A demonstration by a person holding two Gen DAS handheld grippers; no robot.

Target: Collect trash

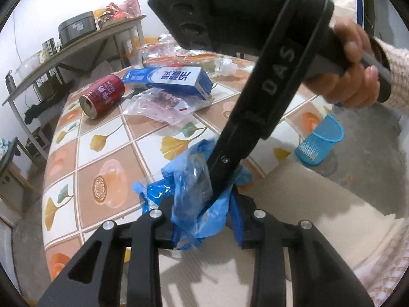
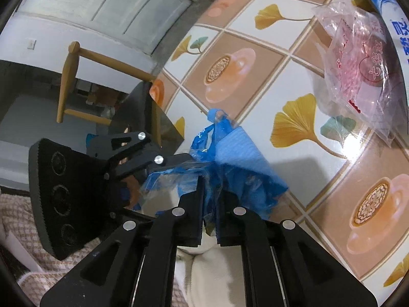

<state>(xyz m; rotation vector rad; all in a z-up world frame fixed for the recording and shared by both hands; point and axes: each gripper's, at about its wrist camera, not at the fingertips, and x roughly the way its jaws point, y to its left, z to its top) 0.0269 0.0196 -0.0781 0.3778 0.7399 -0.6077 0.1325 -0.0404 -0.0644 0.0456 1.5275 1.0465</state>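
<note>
A crumpled blue plastic bag [image 1: 194, 204] [image 2: 242, 158] hangs at the near edge of the round table [image 1: 107, 153]. My left gripper [image 1: 204, 211] is shut on a bunch of it. My right gripper [image 2: 213, 193] pinches the same bag from the other side, its pads nearly together with blue film between them. In the left wrist view the right gripper [image 1: 219, 179] reaches down into the bag, with a hand [image 1: 358, 71] on its handle. On the table farther off lie a red can [image 1: 102, 94], a blue-and-white carton [image 1: 168, 79] and a clear plastic bag with red print [image 1: 158, 105] [image 2: 358, 71].
A blue mesh basket [image 1: 319, 140] stands on the floor to the right of the table. More wrappers and a clear bottle sit at the table's far side. A cluttered side table [image 1: 76, 43] lines the wall. A wooden chair [image 2: 71, 76] stands near a door.
</note>
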